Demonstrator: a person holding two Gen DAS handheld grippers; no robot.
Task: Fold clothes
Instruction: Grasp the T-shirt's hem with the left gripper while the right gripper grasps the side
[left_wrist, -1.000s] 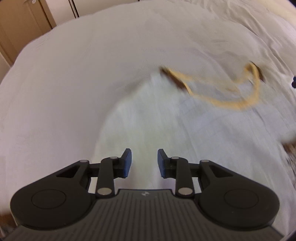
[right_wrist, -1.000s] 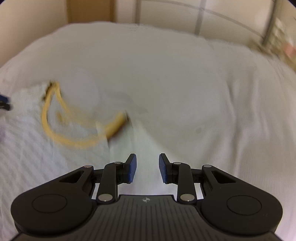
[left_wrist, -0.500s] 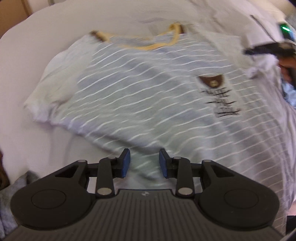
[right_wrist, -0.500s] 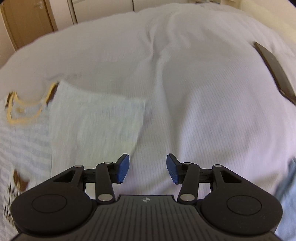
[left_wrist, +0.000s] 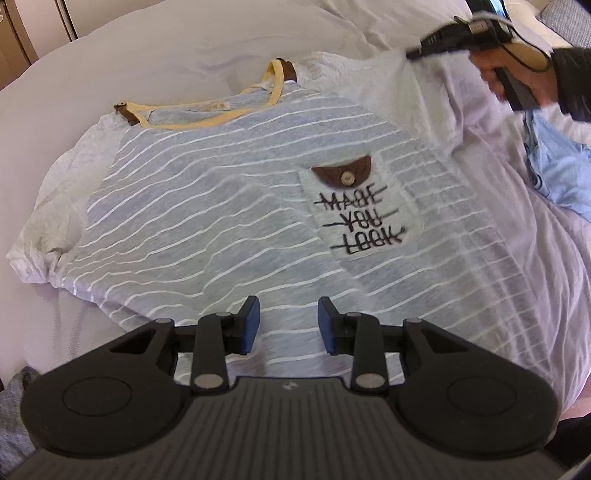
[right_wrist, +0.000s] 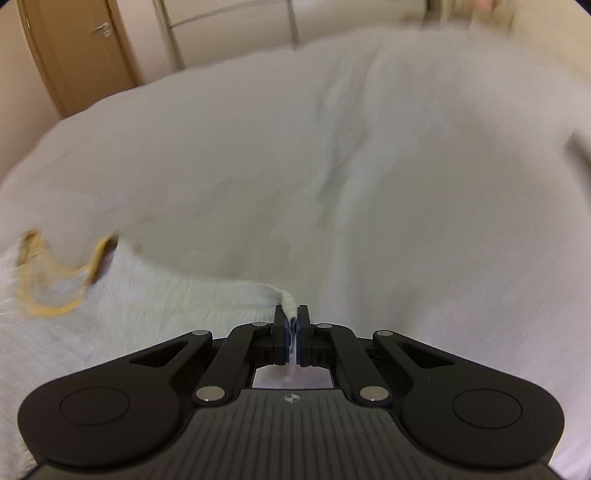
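A grey T-shirt (left_wrist: 207, 206) with white stripes, a yellow neckline (left_wrist: 207, 118) and a printed chest pocket (left_wrist: 364, 221) lies face up on the white bed. My left gripper (left_wrist: 289, 325) hovers open over the shirt's lower part, nothing between its blue pads. In the right wrist view my right gripper (right_wrist: 291, 325) is shut on the tip of the shirt's white sleeve (right_wrist: 284, 297), which stretches up to its pads. The same right gripper (left_wrist: 454, 33) shows at the top right of the left wrist view, held by a hand and pulling the sleeve (left_wrist: 406, 85) outward.
White bedding (right_wrist: 369, 166) covers the whole surface. A light blue garment (left_wrist: 554, 162) lies at the right edge, and a grey cloth (left_wrist: 14, 398) at the lower left. A wooden door (right_wrist: 74, 48) and wardrobe panels stand behind the bed.
My right gripper went from open over the sleeve to shut on its tip. My left gripper swung from beside the neckline over the shirt's body and drew a little closer, still open.
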